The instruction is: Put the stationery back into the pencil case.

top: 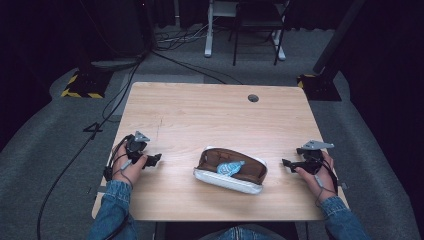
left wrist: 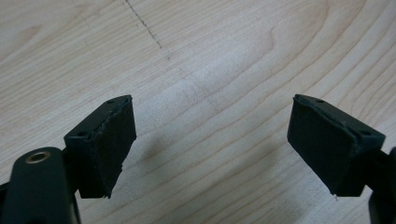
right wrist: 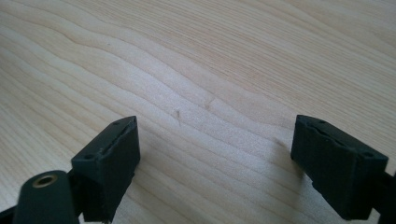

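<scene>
Wooden table [top: 200,115] seen from above, with an open brown pouch [top: 231,170] lying near its front edge, about midway between the two grippers. Inside the pouch, a small blue packet [top: 230,167], resting on the brown lining. White outer side of the pouch turned toward the person.

Left of the pouch, well apart from it: left gripper [top: 152,160] held low over the table, tips pointing toward the pouch. Jaws standing apart, with only bare wood between them in the left gripper view [left wrist: 210,144]. Thin dark scratch line on the wood farther ahead in that view.

Right of the pouch, also apart from it: right gripper [top: 287,163] held low over the table near the right edge, tips pointing toward the pouch. Jaws apart as well, with only plain wood grain between them in the right gripper view [right wrist: 215,154].

Neither gripper touching the pouch. Both forearms in blue denim sleeves.
</scene>
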A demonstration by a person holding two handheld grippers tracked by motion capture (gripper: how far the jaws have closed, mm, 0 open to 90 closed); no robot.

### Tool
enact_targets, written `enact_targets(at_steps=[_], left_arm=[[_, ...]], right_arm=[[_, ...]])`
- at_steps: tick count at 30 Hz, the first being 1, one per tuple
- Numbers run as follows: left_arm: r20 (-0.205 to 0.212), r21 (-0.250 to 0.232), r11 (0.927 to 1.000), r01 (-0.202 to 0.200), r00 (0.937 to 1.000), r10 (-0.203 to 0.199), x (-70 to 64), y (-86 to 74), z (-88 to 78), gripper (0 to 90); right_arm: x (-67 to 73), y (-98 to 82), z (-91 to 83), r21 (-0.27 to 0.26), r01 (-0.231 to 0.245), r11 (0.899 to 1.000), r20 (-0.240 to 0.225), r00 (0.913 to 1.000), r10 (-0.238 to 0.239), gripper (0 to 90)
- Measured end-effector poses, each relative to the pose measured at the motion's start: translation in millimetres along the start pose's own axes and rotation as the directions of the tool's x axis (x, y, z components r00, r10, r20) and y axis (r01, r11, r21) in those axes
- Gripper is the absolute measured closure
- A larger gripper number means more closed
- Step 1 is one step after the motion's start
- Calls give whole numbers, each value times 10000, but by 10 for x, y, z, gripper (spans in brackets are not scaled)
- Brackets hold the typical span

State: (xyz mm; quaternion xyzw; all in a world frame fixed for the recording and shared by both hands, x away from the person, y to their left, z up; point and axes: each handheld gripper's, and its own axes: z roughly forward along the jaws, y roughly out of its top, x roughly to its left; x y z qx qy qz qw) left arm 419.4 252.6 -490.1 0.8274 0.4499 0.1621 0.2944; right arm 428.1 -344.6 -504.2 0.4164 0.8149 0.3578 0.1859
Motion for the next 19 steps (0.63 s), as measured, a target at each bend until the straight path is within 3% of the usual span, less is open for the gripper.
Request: enact_targets(at_steps=[6,13,14,19], left_arm=[[433,-246,9997,-65,9990,76,-11,-45,85,159],[360,-665,9978,68,9993,-44,-20,-59,145,113],[295,-609,9981,122,9995,-104,-24,-54,149,72],[243,-557,9984,139,9996,-126,-27,-49,156,47]], right_arm=[[1,0,0,-1,9,10000,-9,10000,-9,160],[2,0,0,4,5,10000,-21,10000,-5,160],[2,0,0,5,4,10000,-24,10000,-4,160],[3,0,-1,10,18,10000,-36,10000,-18,160]])
